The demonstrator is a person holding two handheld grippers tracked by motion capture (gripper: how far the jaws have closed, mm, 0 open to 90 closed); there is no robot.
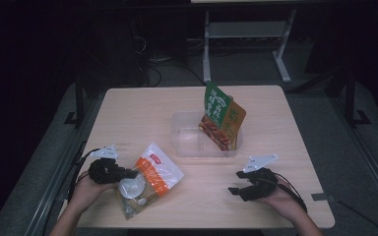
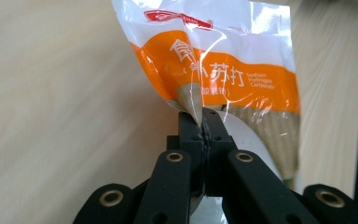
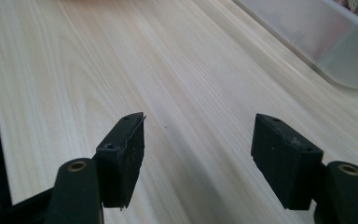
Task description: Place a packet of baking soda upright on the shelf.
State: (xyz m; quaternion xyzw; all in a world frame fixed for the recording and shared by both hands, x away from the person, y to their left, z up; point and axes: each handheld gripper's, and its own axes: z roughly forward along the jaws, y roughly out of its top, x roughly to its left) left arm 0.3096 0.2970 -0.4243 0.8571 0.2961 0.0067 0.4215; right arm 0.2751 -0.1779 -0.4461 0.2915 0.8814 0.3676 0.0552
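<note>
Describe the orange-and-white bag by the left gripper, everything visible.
The bag is a clear, glossy plastic pouch with a white top, a red logo, an orange band with white Chinese characters and small Latin print, and a tan lower part with a white round picture. It is crinkled, looks sealed, and lies on the wooden table near its front left, slanted. The left gripper is shut on its edge, pinching the film. It lies apart from the clear container.
</note>
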